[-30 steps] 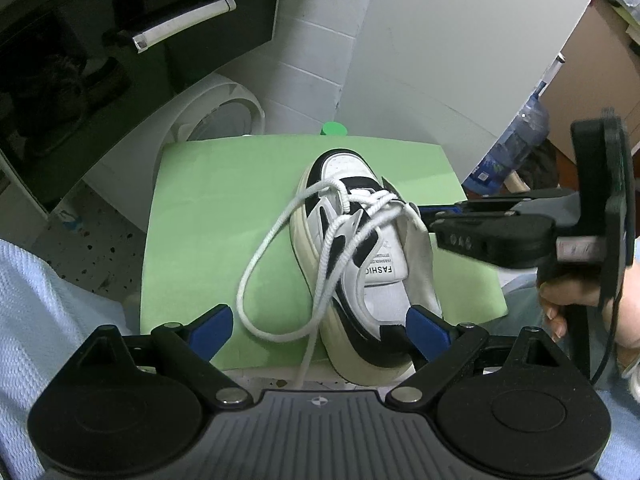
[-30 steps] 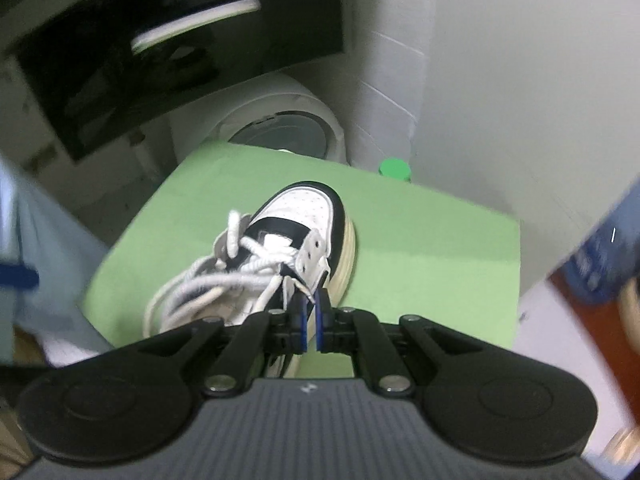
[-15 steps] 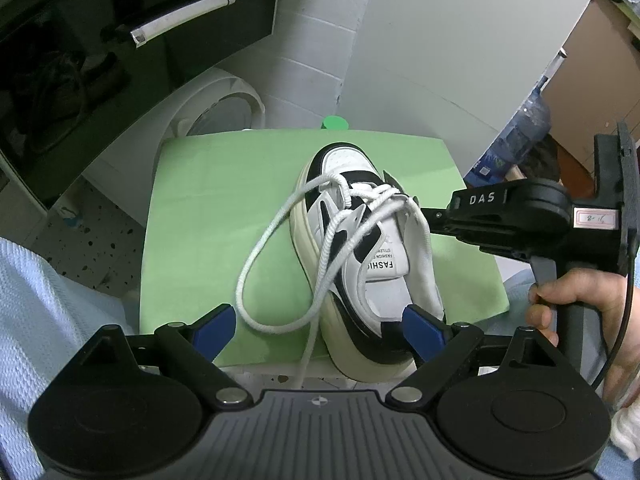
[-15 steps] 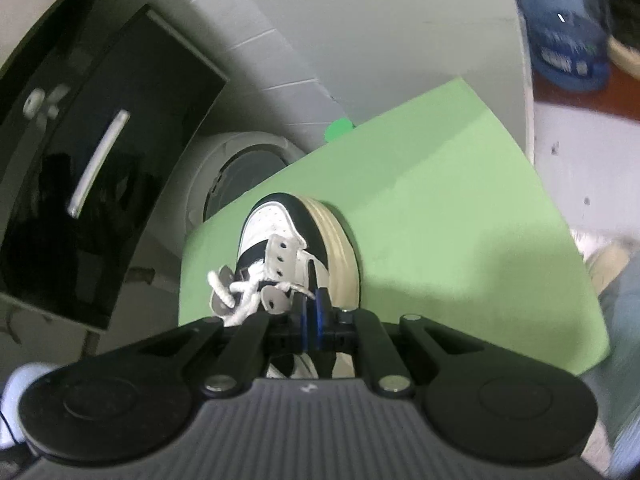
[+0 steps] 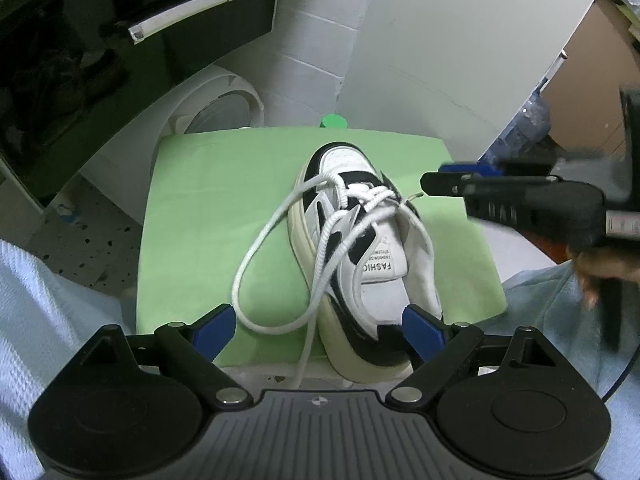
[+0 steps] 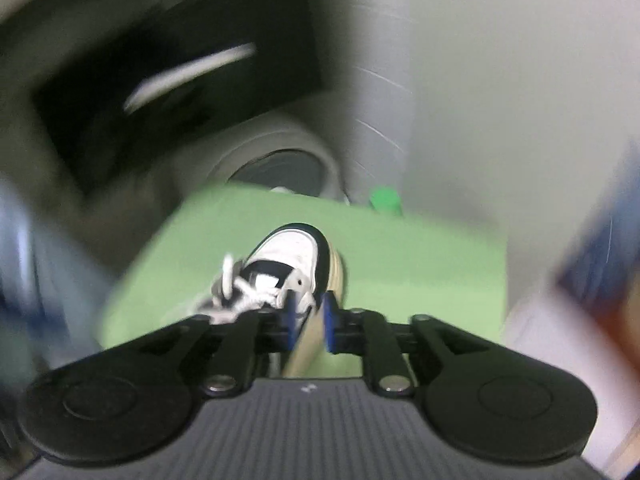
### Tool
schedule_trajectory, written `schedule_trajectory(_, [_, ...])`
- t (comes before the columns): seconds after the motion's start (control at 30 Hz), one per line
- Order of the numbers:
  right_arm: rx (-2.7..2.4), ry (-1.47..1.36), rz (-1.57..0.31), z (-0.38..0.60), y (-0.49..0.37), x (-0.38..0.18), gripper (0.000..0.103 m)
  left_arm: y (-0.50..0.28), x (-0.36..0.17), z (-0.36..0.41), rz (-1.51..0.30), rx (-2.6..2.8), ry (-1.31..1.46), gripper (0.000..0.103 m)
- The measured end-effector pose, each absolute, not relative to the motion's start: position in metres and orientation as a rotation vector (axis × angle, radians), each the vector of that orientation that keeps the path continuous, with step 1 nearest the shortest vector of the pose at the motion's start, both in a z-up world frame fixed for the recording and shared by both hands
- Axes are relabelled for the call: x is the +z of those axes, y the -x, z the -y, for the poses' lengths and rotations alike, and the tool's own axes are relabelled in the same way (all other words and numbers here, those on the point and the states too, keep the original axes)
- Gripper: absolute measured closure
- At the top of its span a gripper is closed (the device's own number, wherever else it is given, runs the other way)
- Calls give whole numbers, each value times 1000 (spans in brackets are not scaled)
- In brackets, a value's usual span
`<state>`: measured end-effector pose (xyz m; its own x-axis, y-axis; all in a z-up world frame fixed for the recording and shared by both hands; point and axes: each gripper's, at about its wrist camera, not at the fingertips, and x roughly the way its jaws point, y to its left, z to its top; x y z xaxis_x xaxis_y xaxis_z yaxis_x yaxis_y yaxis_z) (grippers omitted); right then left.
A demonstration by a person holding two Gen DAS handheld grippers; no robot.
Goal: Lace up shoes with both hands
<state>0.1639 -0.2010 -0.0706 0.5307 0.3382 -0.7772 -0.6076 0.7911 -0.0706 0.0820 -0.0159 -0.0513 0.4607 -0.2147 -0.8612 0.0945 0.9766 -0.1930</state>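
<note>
**Sneaker on the green mat, right jaws just parted**

A white-and-black leather sneaker with a thick cream sole lies mid-mat on the smooth green mat. Its braided white lace loops off the shoe's left side. The left gripper stands wide open at the heel, empty. The right gripper, right of the shoe, has just been opening; nothing sits between its blue pads. Behind the mat: white brick wall, glossy black cabinet.

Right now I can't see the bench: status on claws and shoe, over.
Left claw open, astride shoe heel. Right claw just opening, nothing gripped, beside the toe. Lace loose across green mat. Nothing in the way.
</note>
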Motion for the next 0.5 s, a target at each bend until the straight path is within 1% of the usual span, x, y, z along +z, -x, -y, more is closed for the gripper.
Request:
schedule_trajectory(0.03, [626,500,-805,192,-159,-70,78,-84,-51,15,-1067,-199,134,12])
schedule_trajectory(0.13, [784,945,-692,169,-142,-77,78,-92,-53,17,-1028,-223,135,13])
schedule_trajectory(0.23, [917,1244,-615,156,-128,-95,79,-102,-58,19,-1024,-257,131,30])
schedule_trajectory(0.27, [952,1317,-597,153,-125,-100,80,-106,-62,19,-1043,-268,137,35])
schedule_trajectory(0.33, [992,1426,-561,149,-121,-108,82,-111,-69,20,-1079,-279,149,42])
schedule_trajectory(0.4, [1016,1496,-544,146,-122,-113,82,-112,-72,20,-1092,-287,148,43])
schedule_trajectory(0.47, [1041,1540,-544,144,-124,-116,85,-112,-72,22,-1092,-297,149,43])
schedule_trajectory(0.5, [1055,1554,-540,144,-124,-118,89,-112,-73,22,-1093,-300,150,43])
